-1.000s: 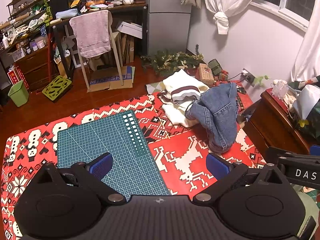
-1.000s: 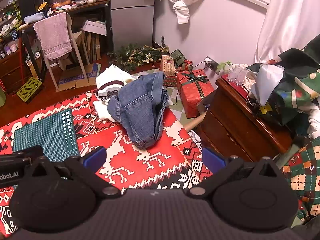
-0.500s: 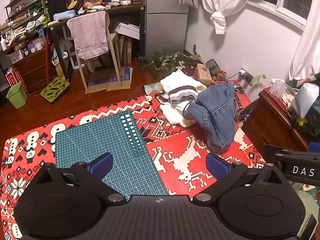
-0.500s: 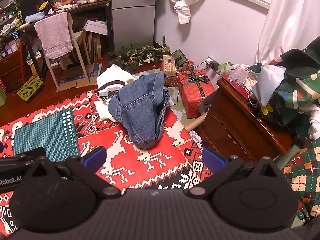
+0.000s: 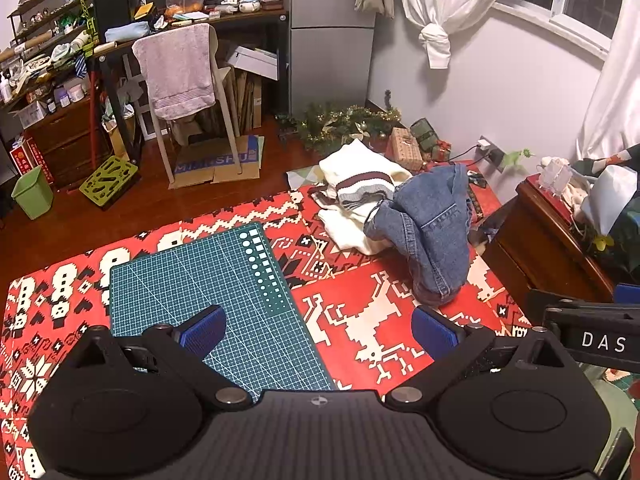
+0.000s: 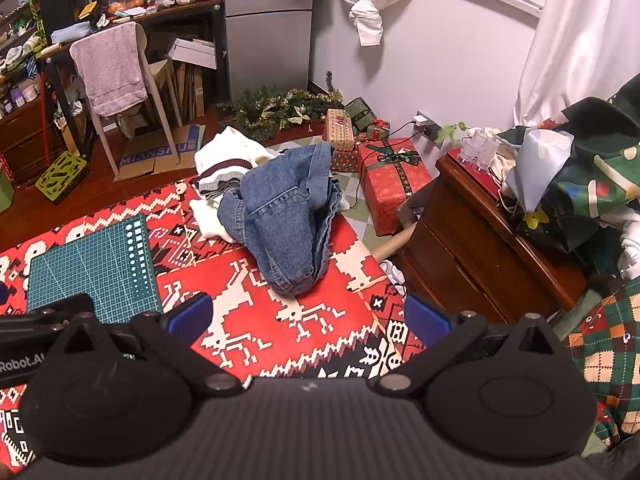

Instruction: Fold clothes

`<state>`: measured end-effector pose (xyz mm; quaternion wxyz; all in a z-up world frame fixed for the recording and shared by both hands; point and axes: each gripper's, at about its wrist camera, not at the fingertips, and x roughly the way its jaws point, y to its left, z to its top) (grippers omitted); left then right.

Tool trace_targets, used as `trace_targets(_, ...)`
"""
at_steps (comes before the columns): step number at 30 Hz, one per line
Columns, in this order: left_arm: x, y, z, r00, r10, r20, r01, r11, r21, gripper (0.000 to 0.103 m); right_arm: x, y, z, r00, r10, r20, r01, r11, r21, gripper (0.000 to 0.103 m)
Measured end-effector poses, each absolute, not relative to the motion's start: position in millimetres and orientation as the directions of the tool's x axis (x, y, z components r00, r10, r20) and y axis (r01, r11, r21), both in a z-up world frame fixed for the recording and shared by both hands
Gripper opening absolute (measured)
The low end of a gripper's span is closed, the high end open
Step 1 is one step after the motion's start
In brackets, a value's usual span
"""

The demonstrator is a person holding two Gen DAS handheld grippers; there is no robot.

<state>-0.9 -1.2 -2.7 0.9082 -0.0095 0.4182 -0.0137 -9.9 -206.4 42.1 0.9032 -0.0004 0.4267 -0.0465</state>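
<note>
The jeans (image 6: 280, 220) lie crumpled at the far right corner of the patterned cloth (image 6: 304, 320), long axis pointing away, straight ahead of the right gripper (image 6: 306, 316), while the left gripper (image 5: 318, 326) is farther; both are wide open and empty.

A lived-in home room: fridge (image 5: 332, 40), cluttered desk (image 5: 192, 28), knotted curtains (image 5: 436, 12), wrapped gifts (image 6: 394, 176)
</note>
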Motion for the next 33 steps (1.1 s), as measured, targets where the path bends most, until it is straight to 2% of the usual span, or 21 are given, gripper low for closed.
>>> trace_targets(33, -2, -5, -8, 0.673, -0.027, -0.739, 0.011, 1.000, -0.026, 0.101, -10, -211, 31, 0.627, -0.106, -0.772, 0.114, 0.993, -0.044, 0.103)
